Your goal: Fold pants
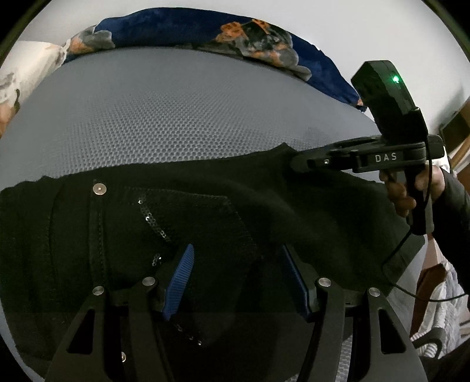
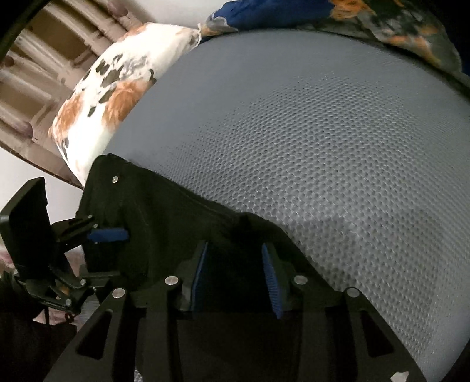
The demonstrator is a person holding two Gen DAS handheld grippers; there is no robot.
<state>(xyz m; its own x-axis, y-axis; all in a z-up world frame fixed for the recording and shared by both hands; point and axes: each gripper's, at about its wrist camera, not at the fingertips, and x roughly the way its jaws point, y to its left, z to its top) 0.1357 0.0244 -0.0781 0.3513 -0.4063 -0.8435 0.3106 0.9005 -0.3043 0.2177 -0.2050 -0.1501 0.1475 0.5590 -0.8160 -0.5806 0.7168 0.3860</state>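
- The left tongs [image 1: 235, 279] stand partly open over the black pants [image 1: 176, 211], their blue pads [image 1: 179, 282] well apart; the cloth lies beneath and between them, and no pad visibly pinches it.
- The right tongs [image 2: 235, 279] are narrower but also parted, with dark cloth showing in the gap. The view there is dim, so whether the pads press on the fabric I cannot tell.
- From the left wrist camera the right tongs [image 1: 305, 161] reach in from the right, their tips at the upper edge of the pants, held by a hand [image 1: 411, 191] in a dark sleeve.
- The pants lie spread across the near part of the bed, on a grey honeycomb-textured mattress cover [image 1: 176, 111]; a metal rivet [image 1: 99, 188] and a sequined pocket [image 1: 182, 217] face up.
- At the far edge of the bed lie a blue blanket [image 1: 176, 26] with orange and grey patches, and a white floral pillow [image 2: 111, 88].
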